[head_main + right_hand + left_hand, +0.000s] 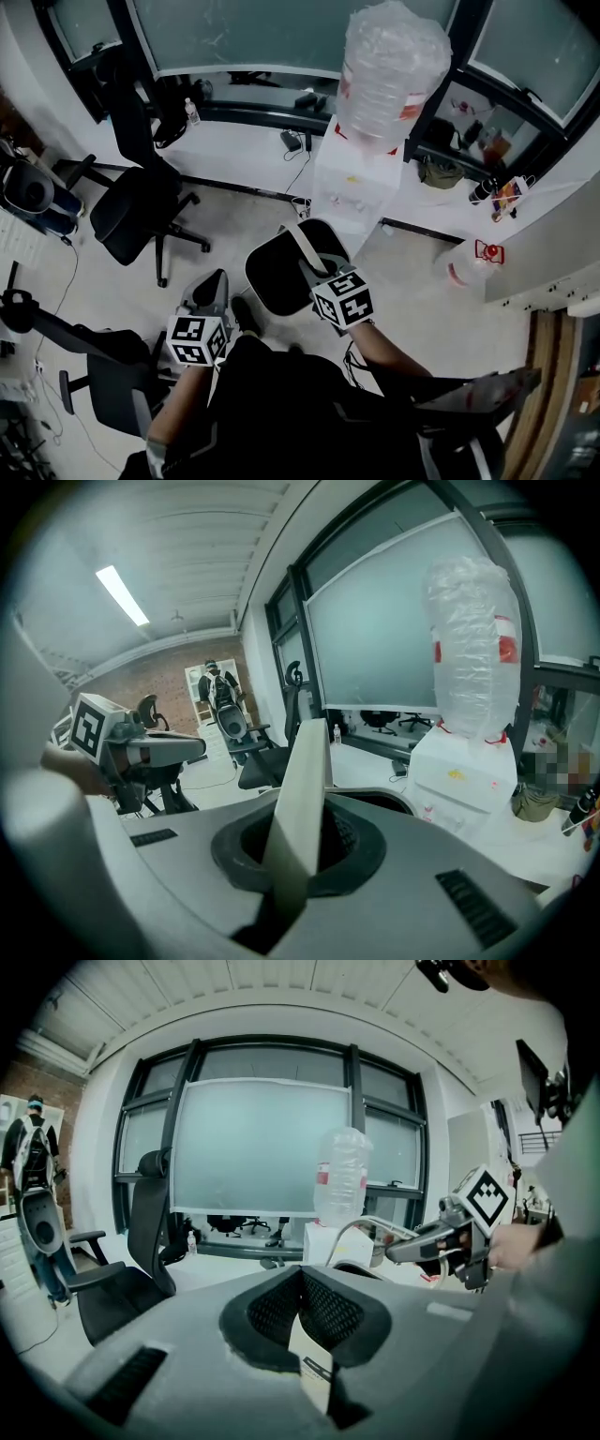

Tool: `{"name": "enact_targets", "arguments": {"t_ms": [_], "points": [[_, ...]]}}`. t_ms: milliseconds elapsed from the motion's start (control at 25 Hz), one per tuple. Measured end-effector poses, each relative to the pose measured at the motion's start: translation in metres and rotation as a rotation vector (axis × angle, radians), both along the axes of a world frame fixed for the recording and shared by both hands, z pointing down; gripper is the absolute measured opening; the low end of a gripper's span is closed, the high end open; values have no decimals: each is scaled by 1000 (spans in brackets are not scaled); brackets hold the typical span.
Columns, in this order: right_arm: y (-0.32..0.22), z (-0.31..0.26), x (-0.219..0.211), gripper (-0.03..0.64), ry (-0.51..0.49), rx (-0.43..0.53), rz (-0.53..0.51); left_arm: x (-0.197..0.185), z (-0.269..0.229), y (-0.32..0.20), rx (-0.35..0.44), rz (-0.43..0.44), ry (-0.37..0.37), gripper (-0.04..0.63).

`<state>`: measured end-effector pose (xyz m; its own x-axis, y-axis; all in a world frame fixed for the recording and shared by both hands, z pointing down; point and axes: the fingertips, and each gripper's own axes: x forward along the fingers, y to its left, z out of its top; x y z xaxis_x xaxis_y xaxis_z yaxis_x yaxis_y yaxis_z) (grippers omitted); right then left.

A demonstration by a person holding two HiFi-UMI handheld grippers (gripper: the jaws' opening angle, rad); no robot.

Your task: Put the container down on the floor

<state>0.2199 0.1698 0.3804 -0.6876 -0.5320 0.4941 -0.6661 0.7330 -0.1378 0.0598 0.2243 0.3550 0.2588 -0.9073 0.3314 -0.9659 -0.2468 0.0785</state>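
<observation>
A dark round container [272,277] with a beige strap handle [306,246] hangs in front of me, over the pale floor. My right gripper [319,274] is shut on that handle. In the right gripper view the beige handle [305,789] runs up from between the jaws of the right gripper [298,855]. My left gripper [214,281] sits lower left of the container, apart from it, with its jaws together and nothing in them. The left gripper view shows the left gripper [302,1312] shut, the right gripper [412,1241] ahead on the right, and the container's rim [352,1267] just beyond.
A white water dispenser [352,183] with a big clear bottle [389,75] stands right behind the container. A black office chair [136,211] is at the left, another [103,375] at lower left. A clear jug with a red cap [469,262] lies on the floor at the right.
</observation>
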Motion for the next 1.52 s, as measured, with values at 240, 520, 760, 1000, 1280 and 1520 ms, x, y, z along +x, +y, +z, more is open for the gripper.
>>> {"name": "enact_targets", "arguments": {"t_ms": [240,520,760,1000,1280,1520], "points": [[-26,3,-16,14,10,3,20,-11,7,-34,4,30,22,8],[-68,1,-45,14,29,7,24,-42,11,-88,9,56,46,8],[-109,4,-81,14,31,-3,35,-84,20,-135,-5,59,56,8],[-146,9,-119,13,44,-26,41,-122,18,-182,-2,71,78,8],[-189,22,-161,14,68,-33,65,-171,29,-229,-1,84,104,8],[-216,32,-196,14,95,-28,63,-210,39,-258,16,103,97,8]]}}
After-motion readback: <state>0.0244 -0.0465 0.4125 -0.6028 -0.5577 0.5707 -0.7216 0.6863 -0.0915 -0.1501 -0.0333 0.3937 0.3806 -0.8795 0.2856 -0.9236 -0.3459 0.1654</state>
